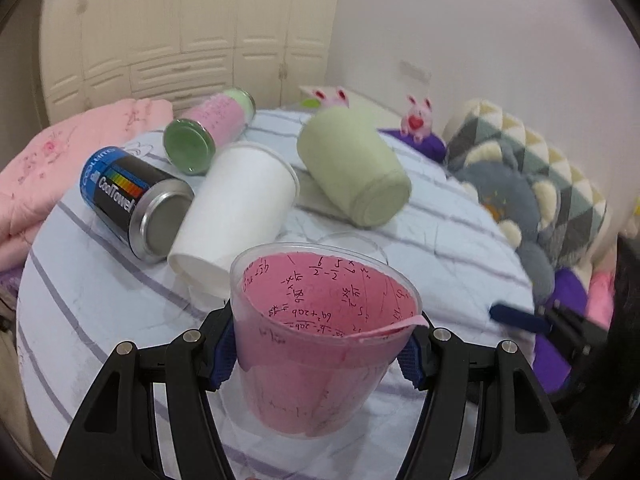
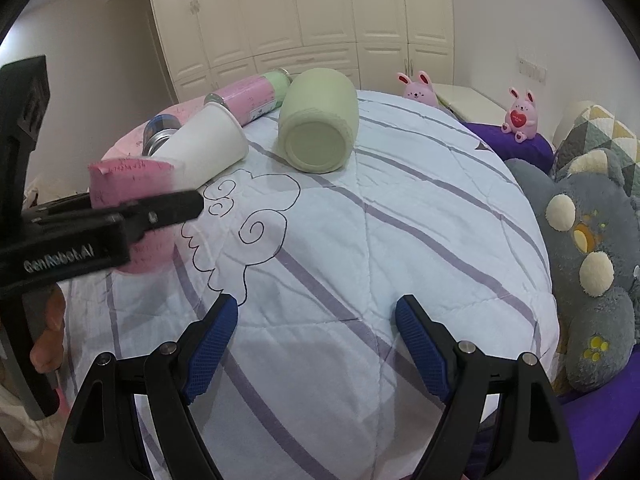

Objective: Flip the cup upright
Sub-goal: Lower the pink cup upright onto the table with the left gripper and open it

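My left gripper point(image 1: 320, 354) is shut on a clear plastic cup lined with pink paper point(image 1: 320, 344). The cup stands mouth up between the blue pads, just above the striped quilt point(image 1: 100, 320). In the right wrist view the same cup point(image 2: 128, 184) shows at the left, held by the left gripper point(image 2: 160, 210). My right gripper point(image 2: 316, 344) is open and empty over the quilt point(image 2: 360, 240), well to the right of the cup.
On the quilt lie a white paper cup point(image 1: 240, 204), a green cup point(image 1: 356, 168), a black and blue can point(image 1: 132, 196) and a pink and green bottle point(image 1: 208, 132). A grey plush toy point(image 2: 588, 248) and pillows sit at the right. A pink blanket point(image 1: 48, 168) lies at the left.
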{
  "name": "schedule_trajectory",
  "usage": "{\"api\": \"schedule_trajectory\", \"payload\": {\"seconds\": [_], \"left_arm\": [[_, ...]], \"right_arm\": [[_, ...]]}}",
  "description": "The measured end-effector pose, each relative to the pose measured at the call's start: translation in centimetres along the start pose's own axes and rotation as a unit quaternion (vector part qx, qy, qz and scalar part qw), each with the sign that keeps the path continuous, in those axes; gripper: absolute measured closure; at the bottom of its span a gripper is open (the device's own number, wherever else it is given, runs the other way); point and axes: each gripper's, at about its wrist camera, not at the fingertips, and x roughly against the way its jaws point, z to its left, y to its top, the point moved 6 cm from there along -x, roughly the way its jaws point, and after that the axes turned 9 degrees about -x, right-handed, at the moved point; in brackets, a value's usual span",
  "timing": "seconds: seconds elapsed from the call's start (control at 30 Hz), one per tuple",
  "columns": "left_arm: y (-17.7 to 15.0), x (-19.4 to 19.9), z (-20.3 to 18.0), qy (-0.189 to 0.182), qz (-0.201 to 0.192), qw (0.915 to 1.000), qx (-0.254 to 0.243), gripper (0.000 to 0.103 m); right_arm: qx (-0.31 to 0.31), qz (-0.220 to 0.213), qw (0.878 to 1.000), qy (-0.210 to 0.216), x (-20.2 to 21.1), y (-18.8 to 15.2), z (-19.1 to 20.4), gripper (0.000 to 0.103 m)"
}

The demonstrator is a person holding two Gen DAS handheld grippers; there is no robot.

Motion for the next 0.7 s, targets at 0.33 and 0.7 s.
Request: {"api": "schedule_trajectory", "payload": {"seconds": [0.33, 0.7], "left_arm": [[-0.9, -0.8, -2.4, -0.001, 0.0, 0.9999, -0.017, 0.036], [-2.1, 1.0, -1.7, -0.001, -0.003, 1.0, 0.002, 0.014]], "right_arm": [[0.012, -0.001, 1.0, -0.007, 0.0, -0.2, 0.3, 0.02], [0.031, -0.007, 0.999, -0.007, 0.7, -0.5, 1.0, 0.02]]}}
